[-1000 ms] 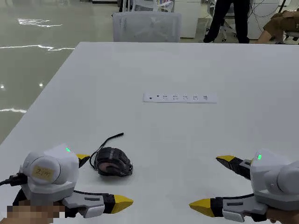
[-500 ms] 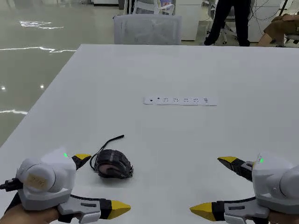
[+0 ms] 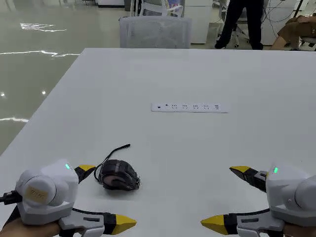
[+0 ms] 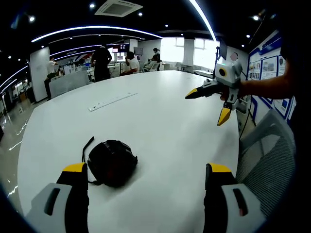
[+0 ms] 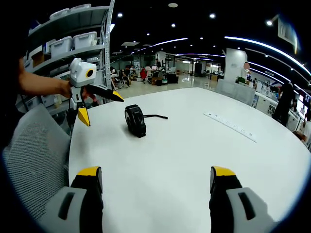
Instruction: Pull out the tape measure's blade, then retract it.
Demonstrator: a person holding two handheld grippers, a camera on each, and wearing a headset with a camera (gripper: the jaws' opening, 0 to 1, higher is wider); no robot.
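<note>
A black tape measure (image 3: 118,175) with a thin black wrist strap lies on the white table (image 3: 197,74) near its front left. My left gripper (image 3: 106,197) stands open just left of it, jaws wide, the far yellow tip beside the case. In the left gripper view the tape measure (image 4: 112,161) sits a little ahead, close to the left jaw. My right gripper (image 3: 228,197) hangs open at the front right, well apart from it. In the right gripper view the tape measure (image 5: 135,120) stands far ahead, with the left gripper (image 5: 99,105) beyond it.
A white power strip (image 3: 189,107) lies flat at the table's middle. A mesh-backed chair (image 3: 155,31) stands at the far edge, and people stand and sit behind it at the back right. The table's left edge drops to a glossy floor.
The left gripper has shifted slightly down and left in the head view. The view itself has tilted a little. The tape measure has stayed put.
</note>
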